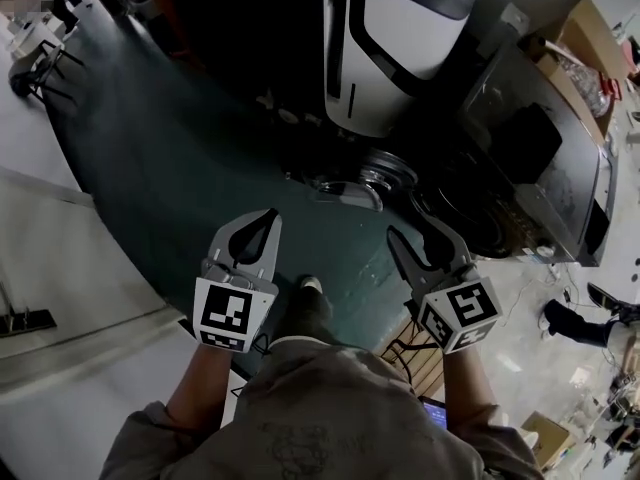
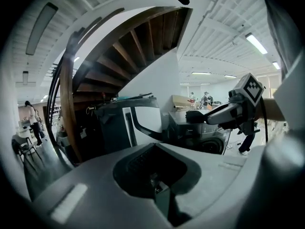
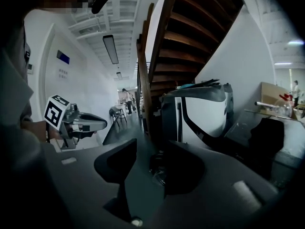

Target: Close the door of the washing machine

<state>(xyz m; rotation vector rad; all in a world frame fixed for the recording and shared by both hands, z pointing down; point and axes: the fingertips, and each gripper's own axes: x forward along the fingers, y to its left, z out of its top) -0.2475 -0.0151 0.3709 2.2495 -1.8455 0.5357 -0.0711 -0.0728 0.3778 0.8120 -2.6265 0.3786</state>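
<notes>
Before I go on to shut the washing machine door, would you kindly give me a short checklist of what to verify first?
1. Door shut: not ok. The door appears swung open, away from the washing machine.
2. Right gripper free to push: ok. Its jaws stand apart with nothing between them.
3. Left gripper free: ok. Its jaws are together and hold nothing.
4. Contact with the door: not ok. Both grippers hang short of it, above the floor.
5. Drum opening free of laundry: cannot tell, as it is too dark.
</notes>
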